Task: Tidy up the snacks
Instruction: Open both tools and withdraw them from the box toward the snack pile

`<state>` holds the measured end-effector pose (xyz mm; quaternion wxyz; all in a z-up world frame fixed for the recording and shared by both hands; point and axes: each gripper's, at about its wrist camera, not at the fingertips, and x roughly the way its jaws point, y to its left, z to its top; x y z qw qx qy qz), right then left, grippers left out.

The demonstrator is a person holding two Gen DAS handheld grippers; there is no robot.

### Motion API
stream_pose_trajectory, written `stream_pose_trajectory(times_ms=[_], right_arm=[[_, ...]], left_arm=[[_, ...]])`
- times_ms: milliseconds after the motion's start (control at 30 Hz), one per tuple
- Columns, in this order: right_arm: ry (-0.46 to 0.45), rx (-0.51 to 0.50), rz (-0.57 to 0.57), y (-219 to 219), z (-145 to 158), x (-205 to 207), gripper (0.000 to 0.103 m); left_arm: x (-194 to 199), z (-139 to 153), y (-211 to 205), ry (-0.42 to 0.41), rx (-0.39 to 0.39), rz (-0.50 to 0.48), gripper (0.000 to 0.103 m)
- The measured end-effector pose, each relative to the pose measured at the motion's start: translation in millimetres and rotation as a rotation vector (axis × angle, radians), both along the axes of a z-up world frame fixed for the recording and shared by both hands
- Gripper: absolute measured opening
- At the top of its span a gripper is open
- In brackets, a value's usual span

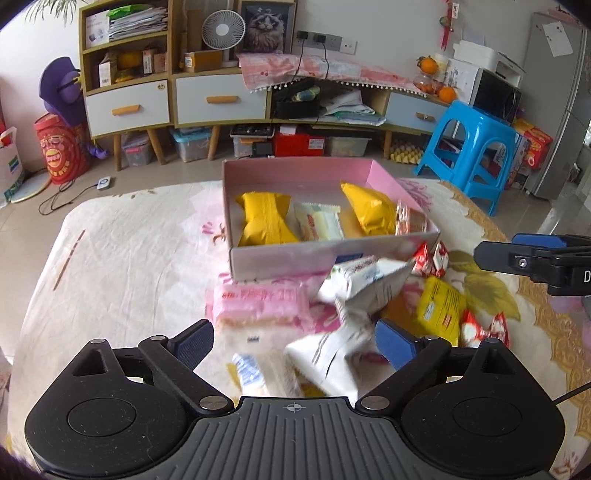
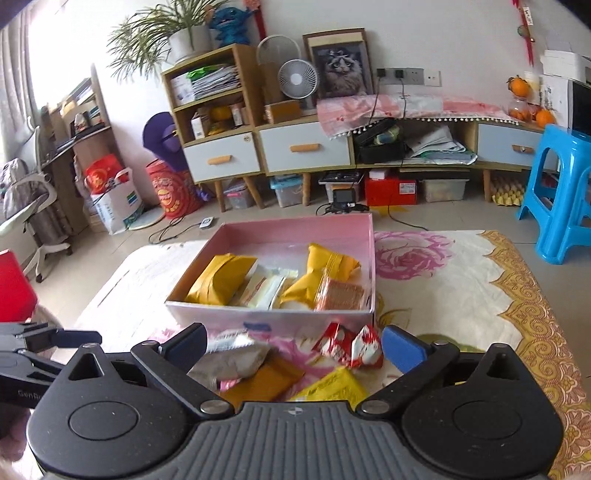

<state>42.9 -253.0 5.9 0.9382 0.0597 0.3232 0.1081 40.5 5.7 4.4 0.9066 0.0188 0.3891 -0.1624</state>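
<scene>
Only "GenRo" can be read, on the left gripper (image 2: 48,347) body; the packet lettering is too blurred.

A bench (image 1: 122,266) draped in a cream floral cloth is carrying an open pink cardboard box (image 1: 295,254) toward its far edge, with loose snack packets (image 1: 258,306) lying nearer.

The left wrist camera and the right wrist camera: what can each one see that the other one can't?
Only the left wrist view shows the pink packet lying in front of the box, the silver fridge at the right edge and the white packets near the open left gripper.

Only the right wrist view shows the potted plant on top of the shelf.

Both show the pink box holding yellow packets, the blue stool and the cat picture.
</scene>
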Motion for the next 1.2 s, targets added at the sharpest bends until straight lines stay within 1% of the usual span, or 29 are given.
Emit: stream_pose_trajectory(times_ms=[200, 367, 600, 767, 1000, 1200], right_arm=[[0.009, -0.051, 0.024, 2, -10, -18, 0.095], [0.015, -0.087, 0.044, 1, -17, -30, 0.096], [-0.001, -0.163, 0.080, 1, -30, -48, 0.095], [0.032, -0.202, 0.113, 0, -43, -53, 0.095], [0.088, -0.244, 0.162, 1, -57, -54, 0.095], [0.129, -0.268, 0.192, 0, -68, -48, 0.095]], left_arm=[[-14, -6, 13, -0.015, 0.026, 0.002, 0.097], [-23, -13, 26, -0.018, 0.022, 0.011, 0.097], [-35, -25, 38, -0.008, 0.016, 0.014, 0.097], [-41, -34, 42, 0.010, 0.000, 0.018, 0.097], [-43, -41, 37, 0.008, -0.014, 0.004, 0.097], [-41, -50, 32, 0.047, -0.042, -0.008, 0.096]])
